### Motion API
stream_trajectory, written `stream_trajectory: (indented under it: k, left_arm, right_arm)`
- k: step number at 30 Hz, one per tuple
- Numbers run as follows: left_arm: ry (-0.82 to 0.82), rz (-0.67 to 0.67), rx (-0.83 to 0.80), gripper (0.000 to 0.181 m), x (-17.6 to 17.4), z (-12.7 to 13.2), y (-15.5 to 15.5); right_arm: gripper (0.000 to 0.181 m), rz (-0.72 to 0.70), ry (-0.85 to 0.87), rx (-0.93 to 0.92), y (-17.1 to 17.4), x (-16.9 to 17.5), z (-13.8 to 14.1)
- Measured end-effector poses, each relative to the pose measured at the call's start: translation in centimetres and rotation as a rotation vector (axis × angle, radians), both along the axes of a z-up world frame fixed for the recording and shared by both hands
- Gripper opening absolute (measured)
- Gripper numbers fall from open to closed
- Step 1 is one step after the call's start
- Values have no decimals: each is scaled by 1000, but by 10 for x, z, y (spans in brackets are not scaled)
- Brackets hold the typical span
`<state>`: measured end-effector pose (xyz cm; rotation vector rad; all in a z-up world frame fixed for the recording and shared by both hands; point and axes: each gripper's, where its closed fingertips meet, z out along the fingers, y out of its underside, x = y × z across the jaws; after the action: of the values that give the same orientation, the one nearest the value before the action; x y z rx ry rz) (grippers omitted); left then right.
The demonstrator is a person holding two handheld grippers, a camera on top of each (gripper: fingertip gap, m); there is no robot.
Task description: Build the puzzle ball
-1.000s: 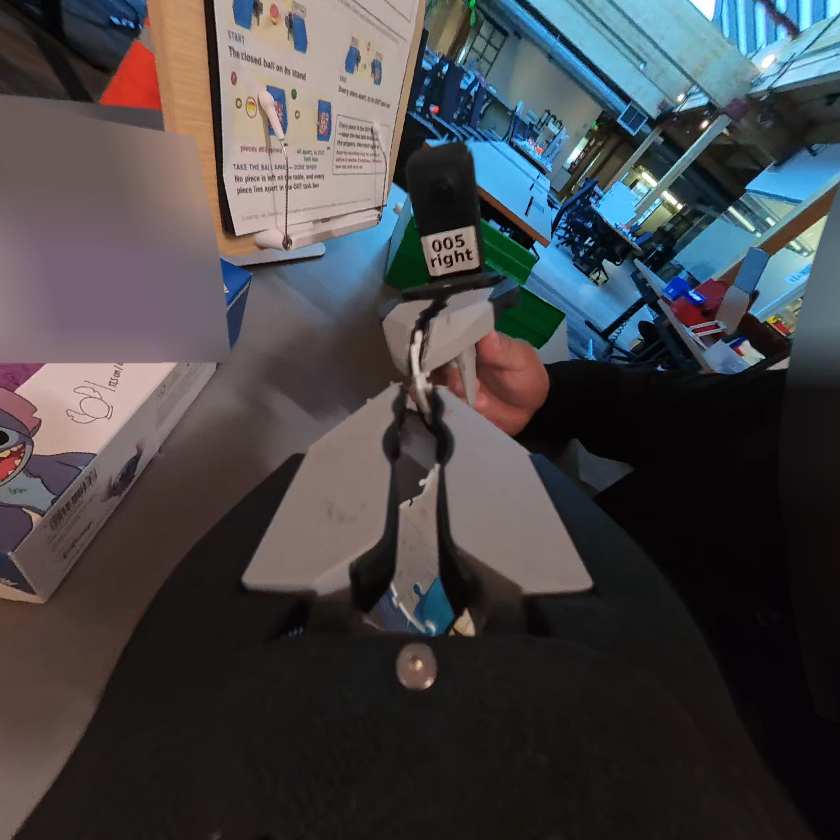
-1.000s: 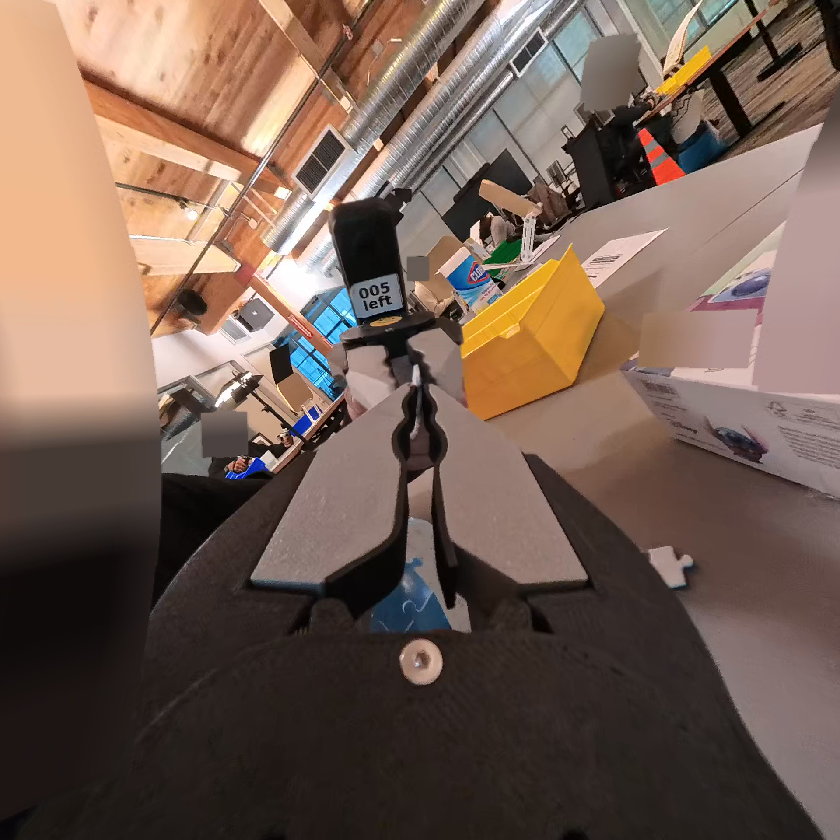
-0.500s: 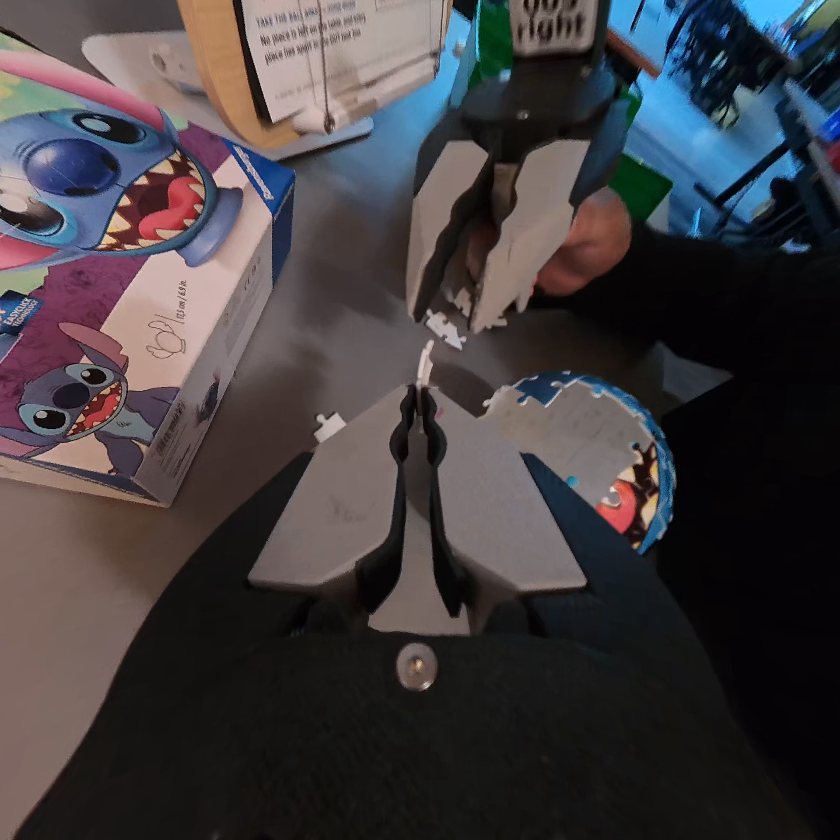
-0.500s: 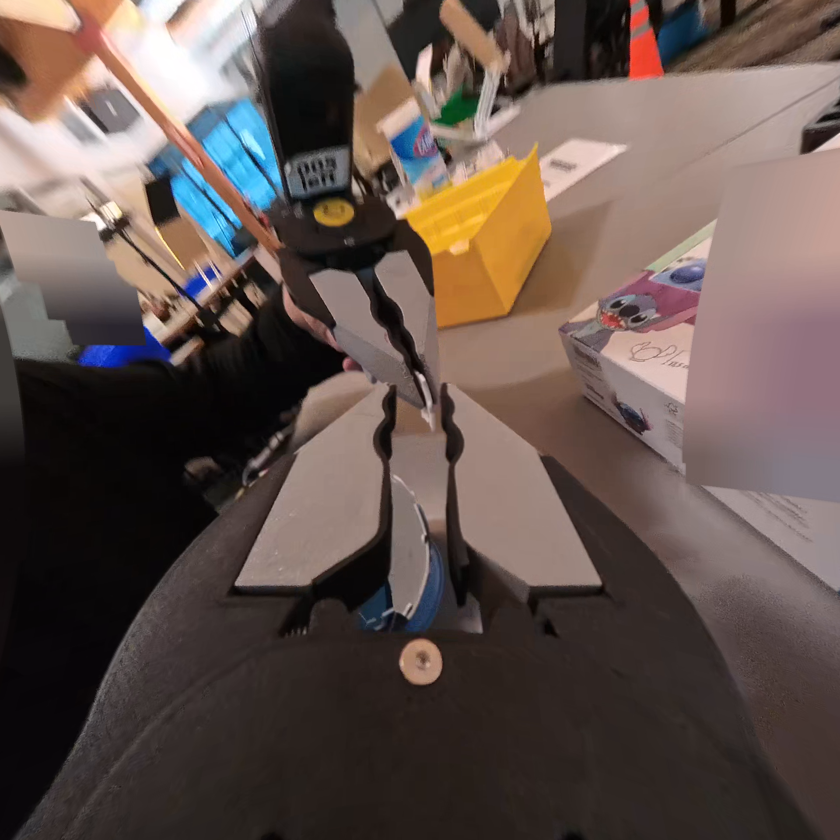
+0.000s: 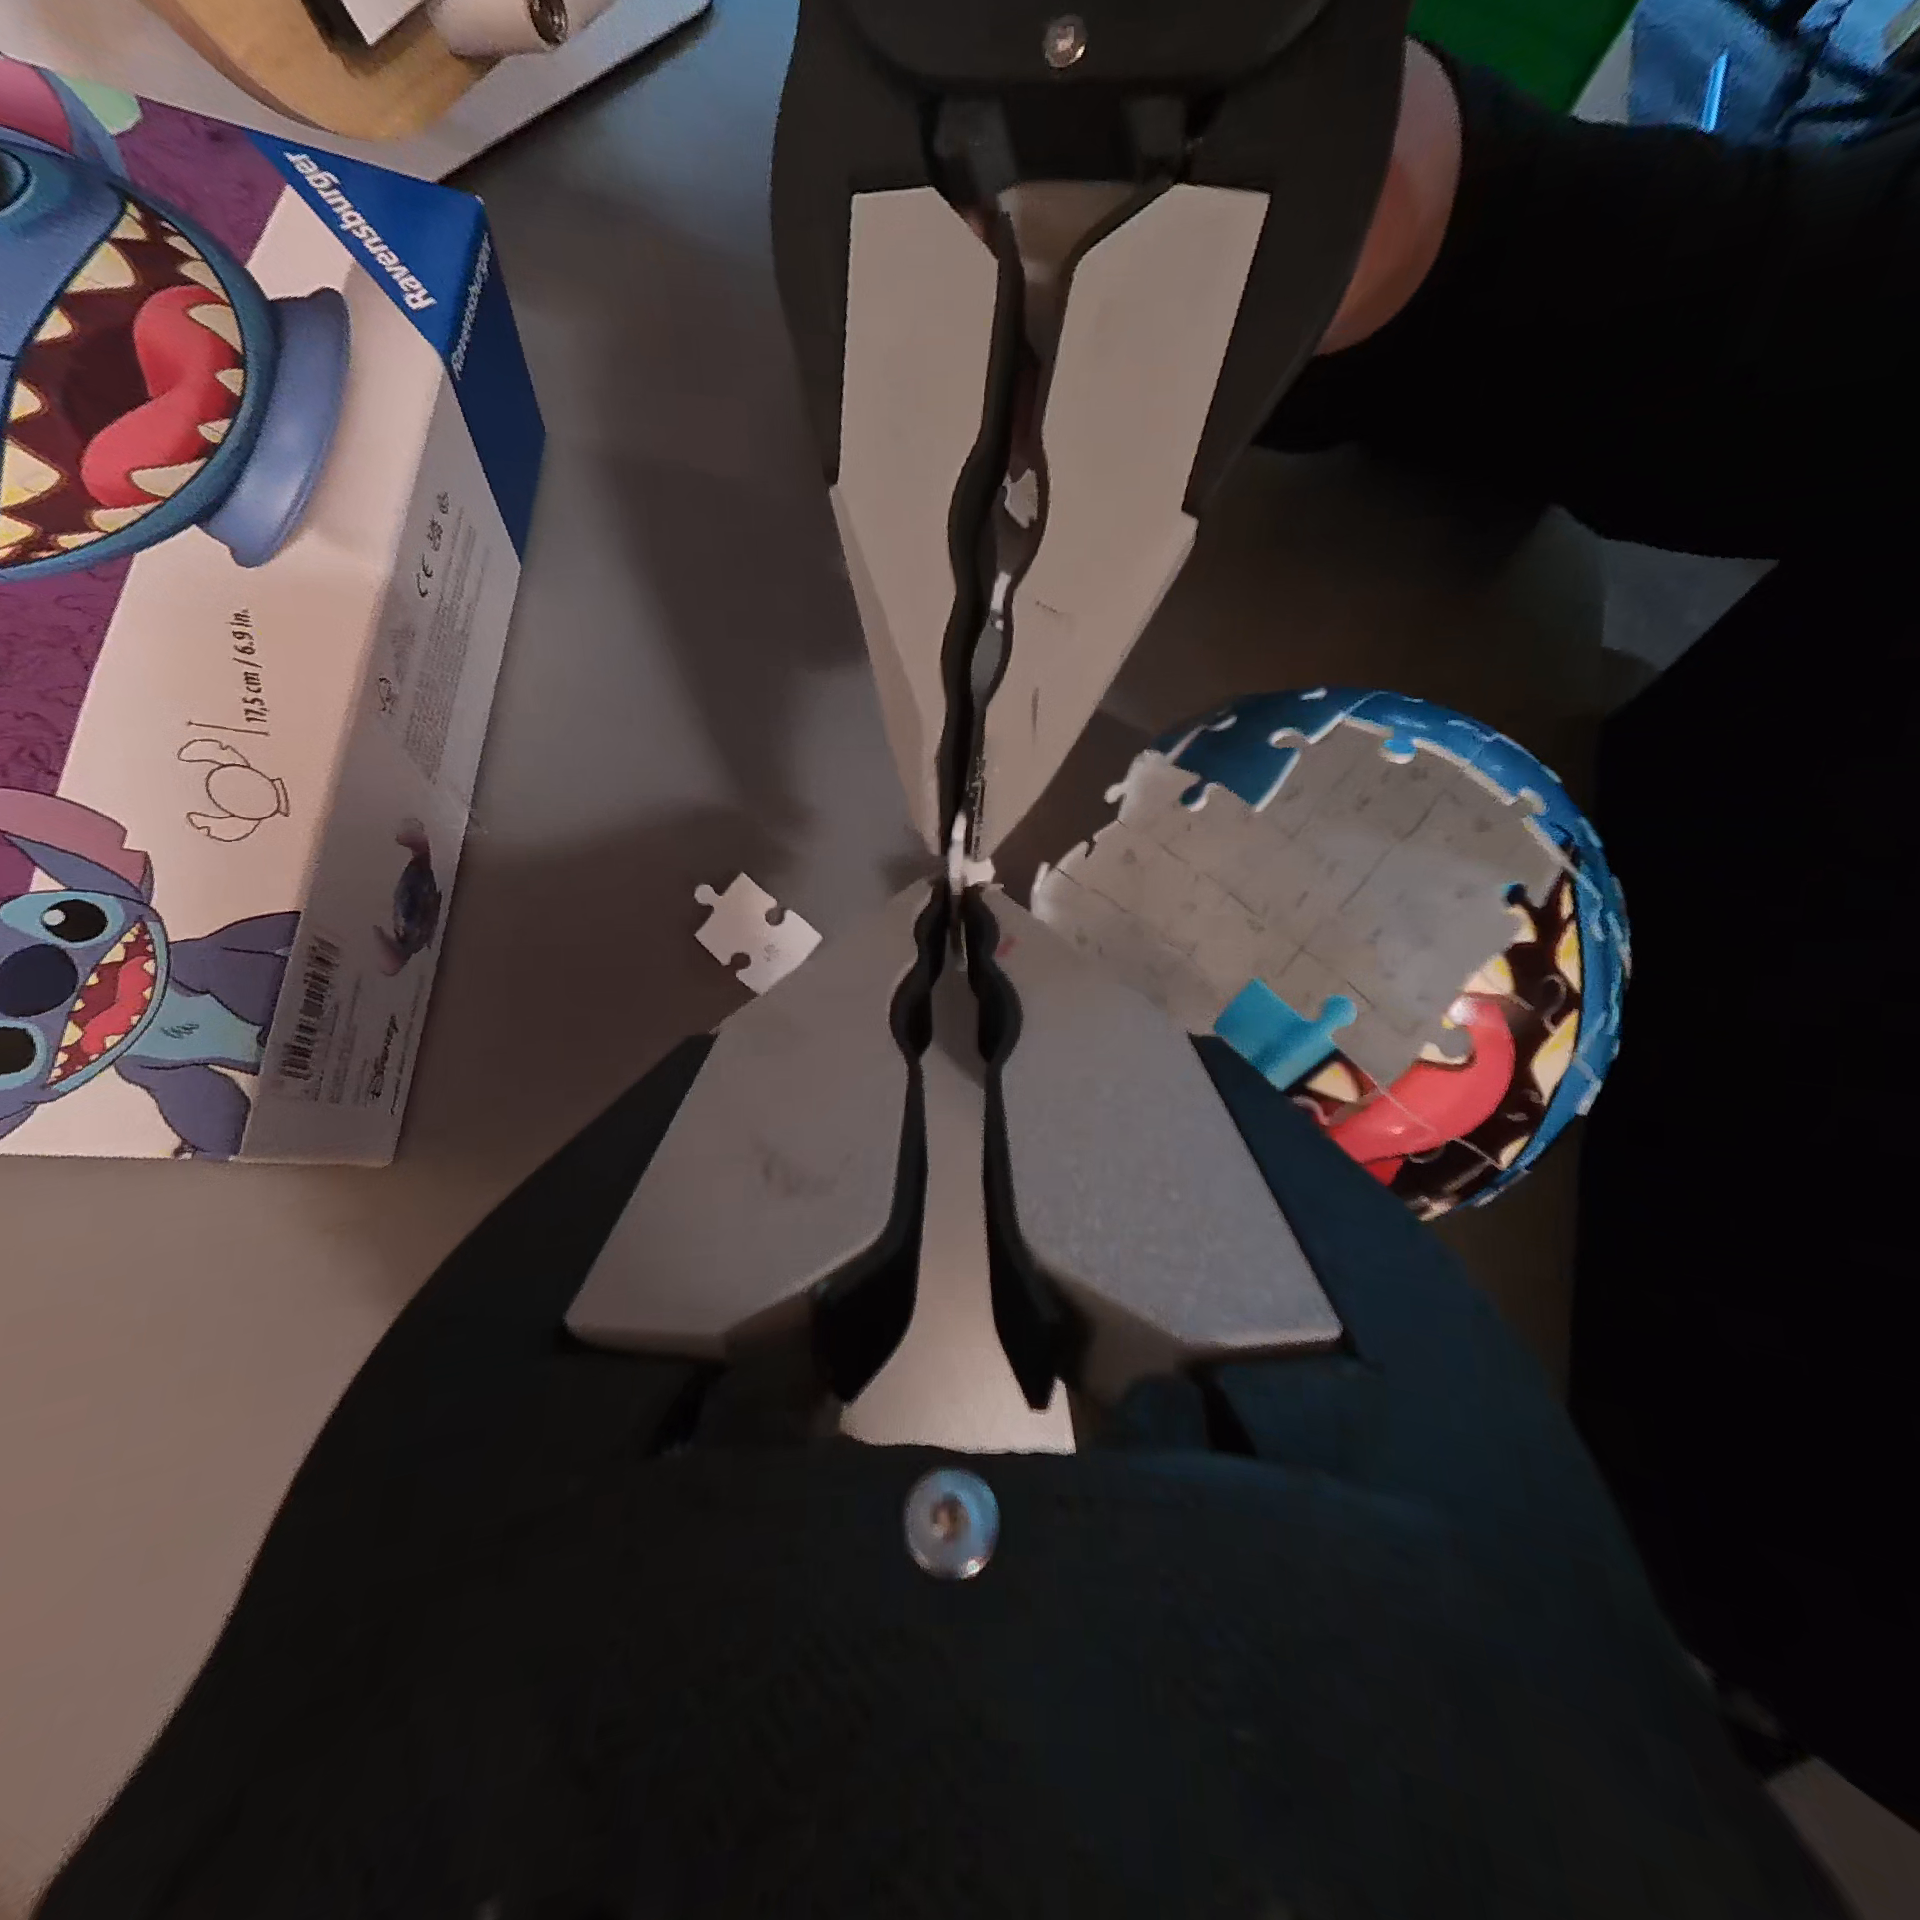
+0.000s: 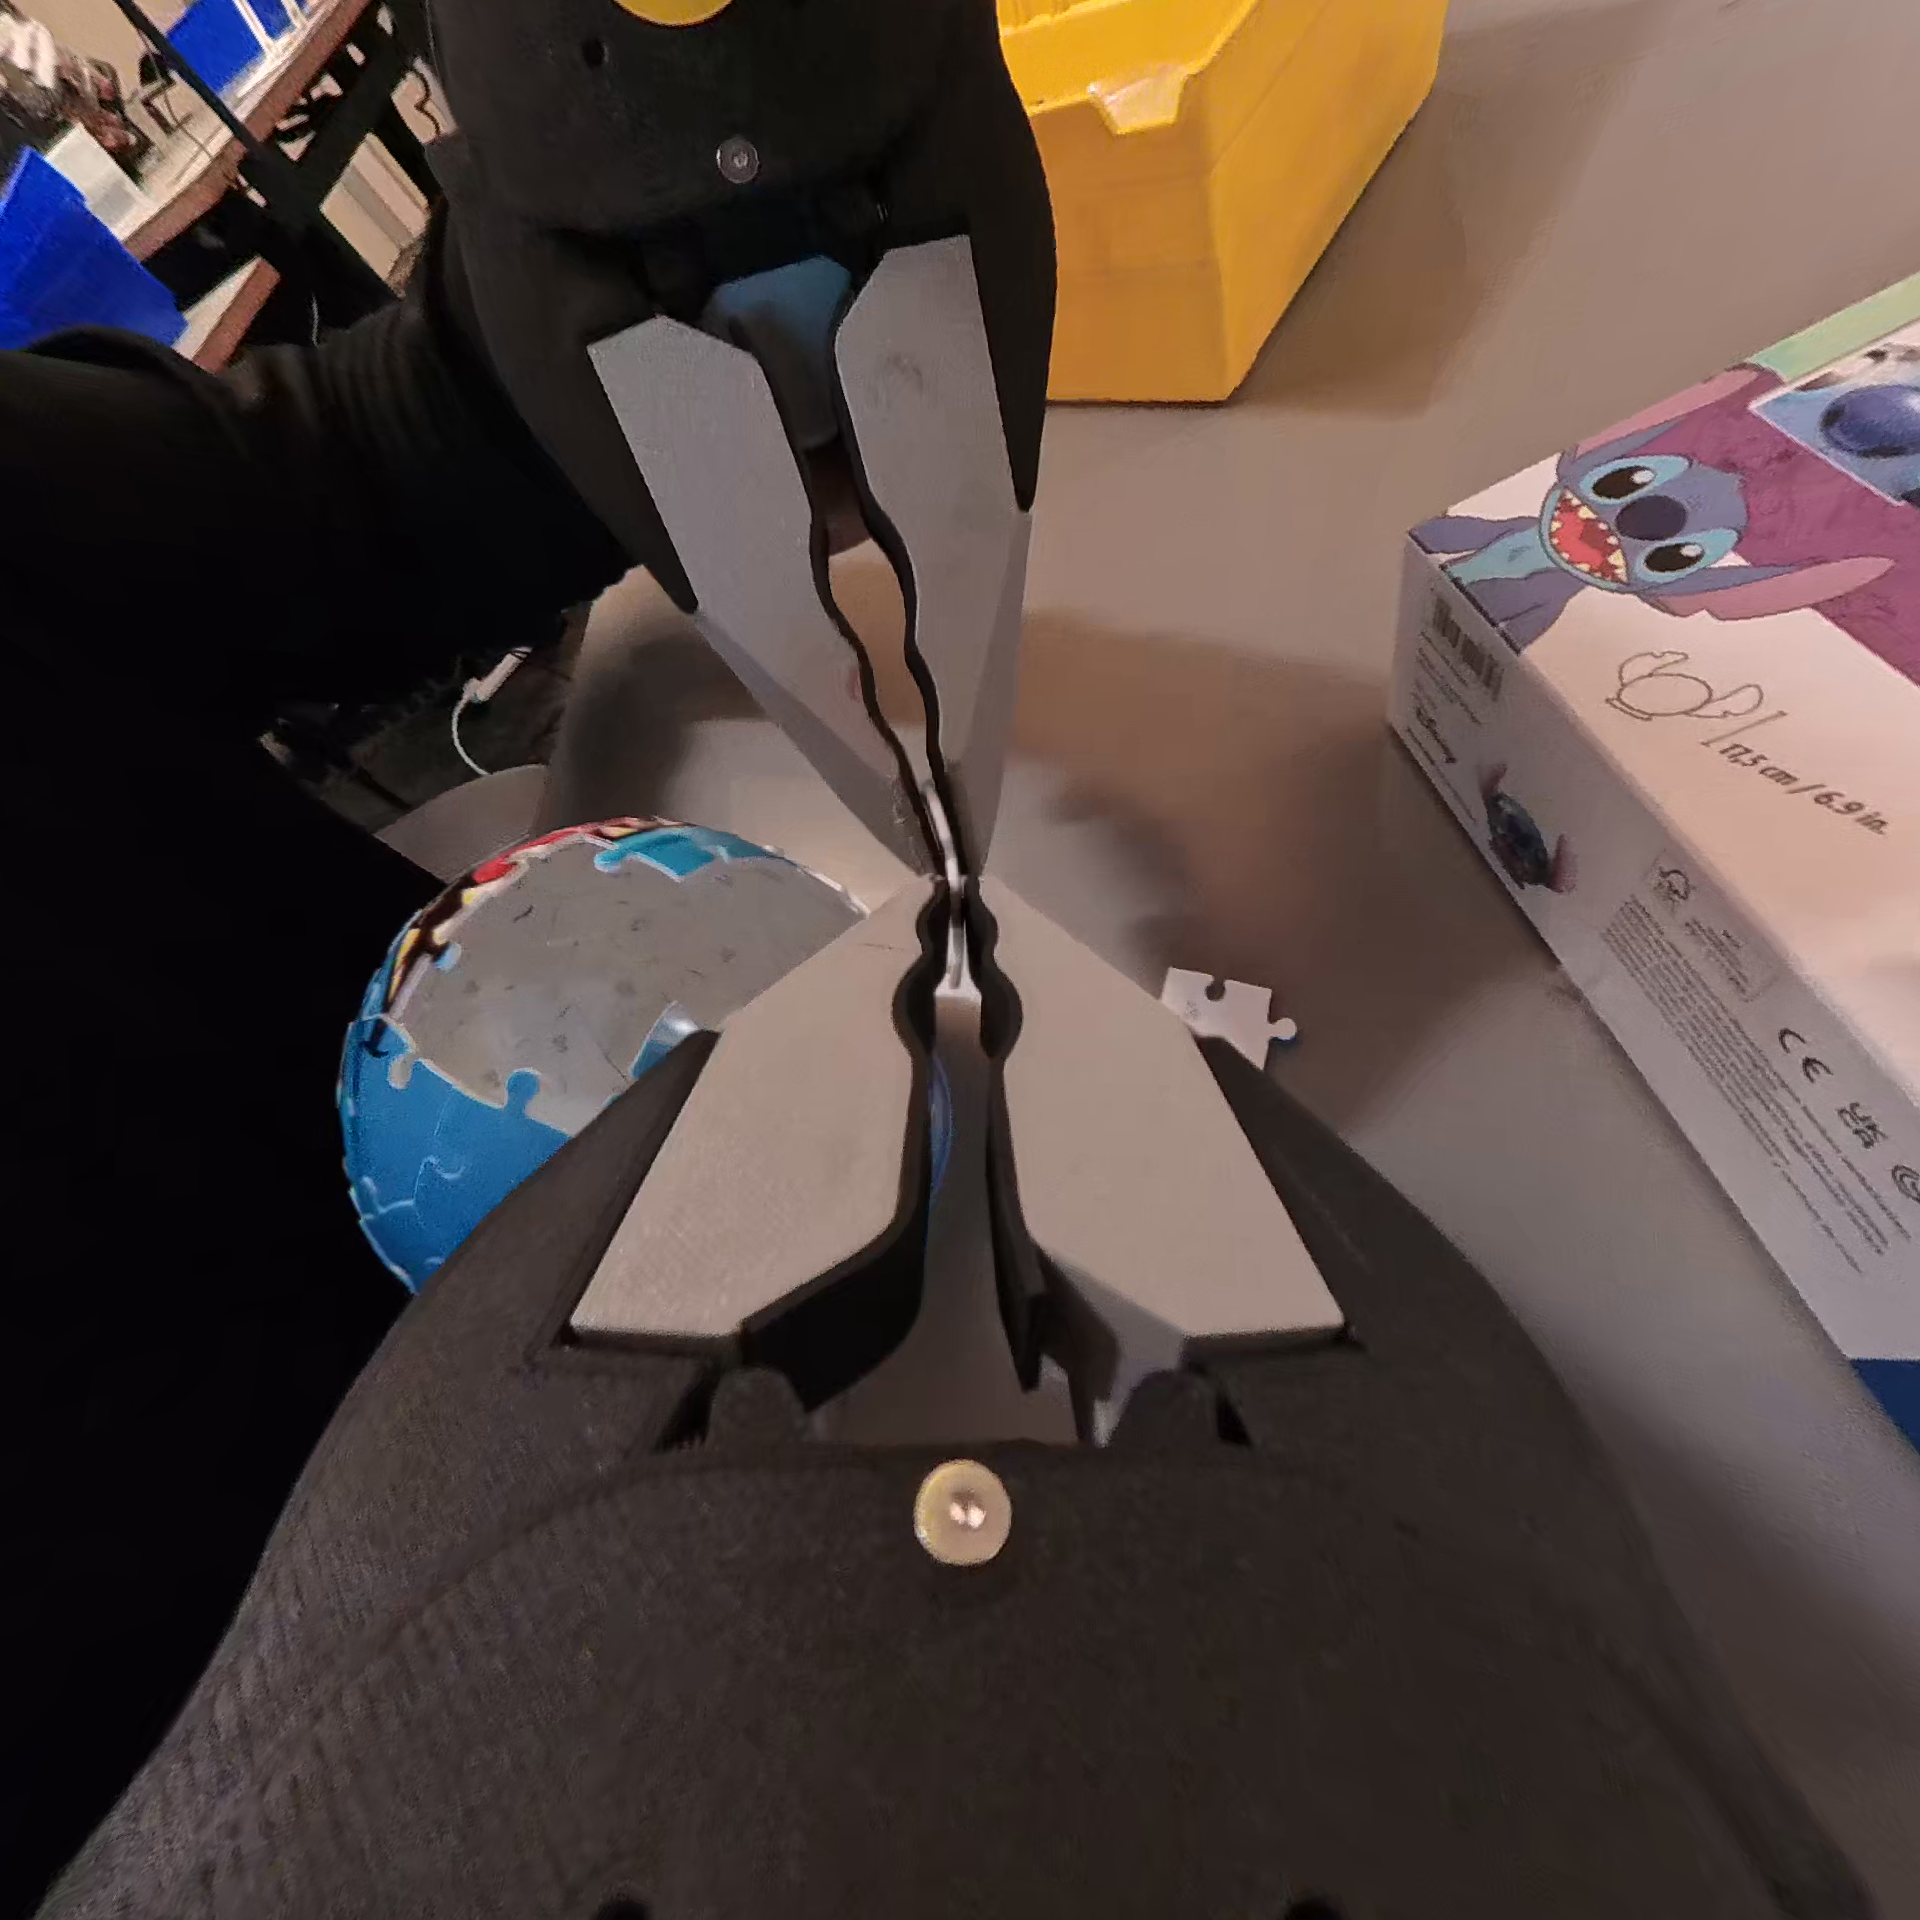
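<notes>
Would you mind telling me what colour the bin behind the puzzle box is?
The bin is bright yellow, seen best in the right wrist view.

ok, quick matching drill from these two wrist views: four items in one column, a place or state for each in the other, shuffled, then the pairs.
Items:
1. ball
2. loose piece
3. box
4. bin

Place or state:
A. yellow, at the far end of the table
B. part-built, with a gap showing its grey inside
C. flat on the table, pale side up, between box and tongs tips
D. printed carton lying on the table

Pairs: 1-B, 2-C, 3-D, 4-A
</notes>
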<state>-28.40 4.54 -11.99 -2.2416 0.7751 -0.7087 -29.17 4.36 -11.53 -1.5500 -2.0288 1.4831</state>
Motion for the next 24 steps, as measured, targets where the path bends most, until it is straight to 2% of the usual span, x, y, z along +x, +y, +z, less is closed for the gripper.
stream_trajectory:
  k: [13, 20, 24]
  left_arm:
    - [-121, 53, -16, 0, 0, -3, -2]
    - [-97, 73, -27, 0, -4, -5, -9]
    - [-111, 70, -6, 21, -15, 3, -24]
  right_arm:
    - [4, 57, -64, -101, -4, -3, -5]
    - [0, 110, -73, -44, -10, -2, -10]
    - [0, 130, -77, -39, -15, 3, -11]
